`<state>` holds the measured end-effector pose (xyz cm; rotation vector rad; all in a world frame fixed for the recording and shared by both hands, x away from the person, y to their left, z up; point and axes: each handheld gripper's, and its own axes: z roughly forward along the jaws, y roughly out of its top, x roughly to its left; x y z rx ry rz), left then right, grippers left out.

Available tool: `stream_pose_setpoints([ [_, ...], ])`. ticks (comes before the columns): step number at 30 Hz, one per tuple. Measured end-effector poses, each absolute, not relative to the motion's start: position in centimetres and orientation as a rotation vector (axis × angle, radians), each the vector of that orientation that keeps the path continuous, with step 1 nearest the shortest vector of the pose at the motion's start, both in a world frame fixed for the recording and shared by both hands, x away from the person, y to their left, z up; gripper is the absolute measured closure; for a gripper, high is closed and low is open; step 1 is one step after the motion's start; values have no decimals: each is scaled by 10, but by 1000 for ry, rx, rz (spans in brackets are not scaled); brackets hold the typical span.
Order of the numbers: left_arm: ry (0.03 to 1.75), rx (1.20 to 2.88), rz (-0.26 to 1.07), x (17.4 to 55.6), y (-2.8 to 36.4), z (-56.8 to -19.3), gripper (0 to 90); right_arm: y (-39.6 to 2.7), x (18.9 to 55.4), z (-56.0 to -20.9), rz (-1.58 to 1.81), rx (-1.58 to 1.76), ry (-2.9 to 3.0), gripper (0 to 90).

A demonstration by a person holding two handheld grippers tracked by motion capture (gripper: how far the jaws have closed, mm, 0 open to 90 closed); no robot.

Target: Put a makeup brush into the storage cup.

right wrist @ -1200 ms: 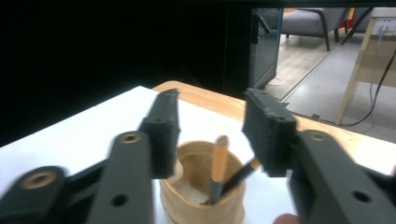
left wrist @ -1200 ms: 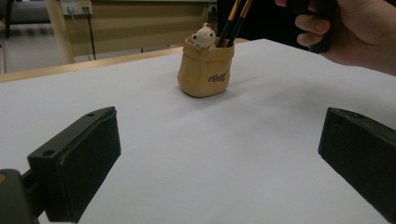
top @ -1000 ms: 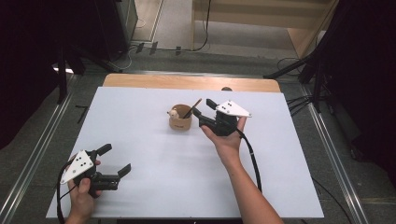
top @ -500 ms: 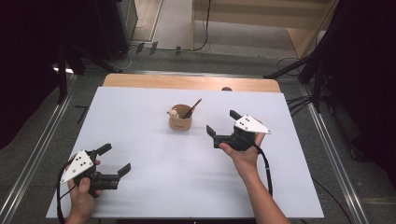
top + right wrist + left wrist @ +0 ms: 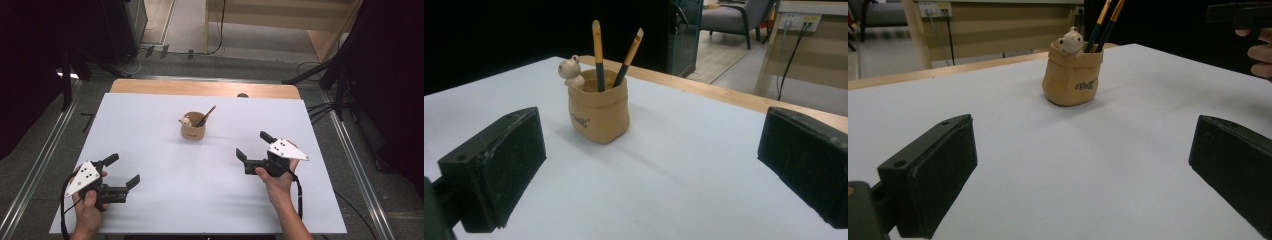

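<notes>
High view above the near edge, facing forward-down, 2 low gripper views near the table, facing the shared pencil pot point(image 5: 193, 132) from opposite sides

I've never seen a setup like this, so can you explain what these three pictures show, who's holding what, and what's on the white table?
A person sits at a white table with a hand-held two-jaw gripper in each hand. The high view looks down from above: the left gripper and the right gripper both stand open and hold nothing. The other two pictures come from cameras riding on each gripper, looking out between its black jaws. On the table stands a tan pouch-shaped holder with a small bear figure on its rim and two brushes inside.
</notes>
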<state>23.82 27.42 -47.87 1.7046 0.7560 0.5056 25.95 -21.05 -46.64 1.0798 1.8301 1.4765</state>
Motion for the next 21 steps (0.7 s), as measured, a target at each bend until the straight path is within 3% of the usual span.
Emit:
stream_pose_setpoints([
  [21,750,1698,520,236,273,-478,0,-262,214,-481,1446,1143,1795,0],
])
